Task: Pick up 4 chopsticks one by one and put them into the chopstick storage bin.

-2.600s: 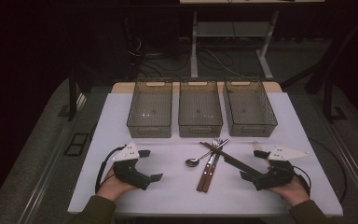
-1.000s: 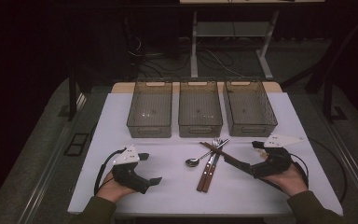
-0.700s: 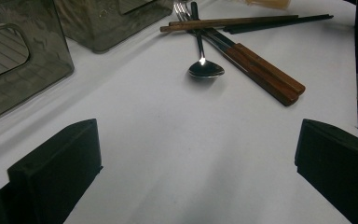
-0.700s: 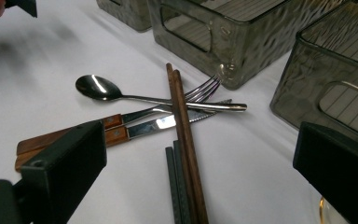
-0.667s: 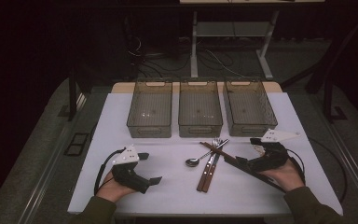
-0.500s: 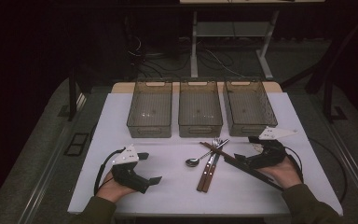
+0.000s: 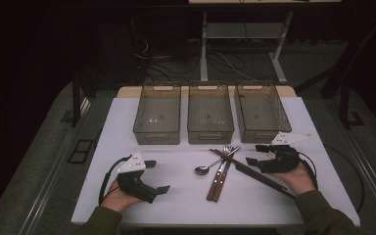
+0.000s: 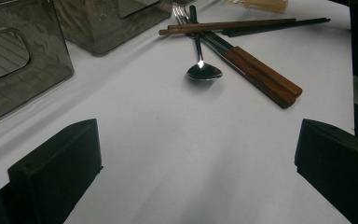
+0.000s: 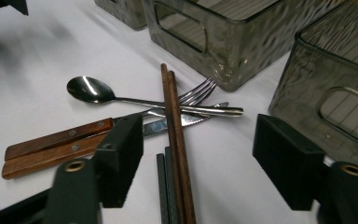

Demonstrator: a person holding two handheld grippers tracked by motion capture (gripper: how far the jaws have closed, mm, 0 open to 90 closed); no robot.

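Hands rest low on the white bench [image 7: 186, 196]: left gripper [image 7: 155, 177] at seven o'clock, right gripper [image 7: 255, 154] at four o'clock over brown wooden chopsticks [image 9: 175, 135], both fingers spread, released.

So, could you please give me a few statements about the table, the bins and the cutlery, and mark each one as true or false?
1. Three bins stand in a row at the far side of the table. True.
2. The spoon lies inside the middle bin. False: it lies on the table, among the other cutlery.
3. The right tongs are open, with the brown chopsticks running between the jaws. True.
4. The left tongs are shut on the fork. False: they are open over bare table, holding nothing.
5. The fork and knife have wooden handles. True.
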